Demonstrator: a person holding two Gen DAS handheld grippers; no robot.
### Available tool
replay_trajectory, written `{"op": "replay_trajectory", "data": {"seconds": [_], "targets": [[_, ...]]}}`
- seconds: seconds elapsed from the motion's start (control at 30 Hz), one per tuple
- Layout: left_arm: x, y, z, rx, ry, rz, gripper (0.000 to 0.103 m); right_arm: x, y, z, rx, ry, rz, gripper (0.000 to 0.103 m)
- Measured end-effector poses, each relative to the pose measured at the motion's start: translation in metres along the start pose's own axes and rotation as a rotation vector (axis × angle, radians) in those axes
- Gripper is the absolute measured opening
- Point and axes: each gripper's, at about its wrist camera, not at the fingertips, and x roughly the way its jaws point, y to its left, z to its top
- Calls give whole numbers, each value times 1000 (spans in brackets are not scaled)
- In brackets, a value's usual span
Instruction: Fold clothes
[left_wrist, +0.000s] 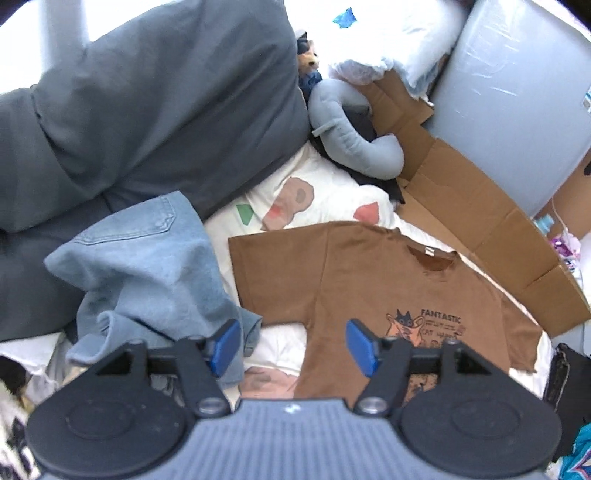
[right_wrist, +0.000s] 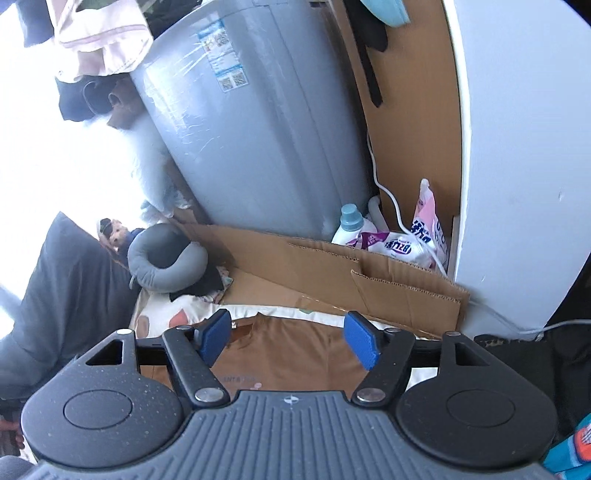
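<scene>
A brown T-shirt (left_wrist: 388, 280) with a cat print lies spread flat, front up, on a white patterned bedsheet (left_wrist: 325, 192). My left gripper (left_wrist: 291, 345) is open and empty, hovering above the shirt's lower left side near one sleeve. Light blue jeans (left_wrist: 147, 266) lie crumpled to the left of the shirt. In the right wrist view the brown T-shirt (right_wrist: 288, 350) shows below my right gripper (right_wrist: 288, 341), which is open and empty above the collar end.
A grey duvet (left_wrist: 147, 103) is piled at the left. A grey neck pillow (left_wrist: 354, 133) and flattened cardboard (left_wrist: 480, 206) lie beyond the shirt. A grey washing machine (right_wrist: 251, 122), detergent bottle (right_wrist: 351, 225) and white wall (right_wrist: 517, 147) stand at the right.
</scene>
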Motion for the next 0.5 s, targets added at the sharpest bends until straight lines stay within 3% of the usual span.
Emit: {"op": "replay_trajectory", "data": {"seconds": [0.23, 0.37, 0.5], "targets": [[-39, -16, -1, 35, -12, 16, 76, -38, 5, 11, -54, -52, 41, 74], [-53, -26, -3, 59, -50, -27, 85, -52, 1, -5, -44, -57, 58, 74], [-45, -32, -14, 95, -25, -57, 85, -62, 0, -29, -32, -60, 72, 75]]}}
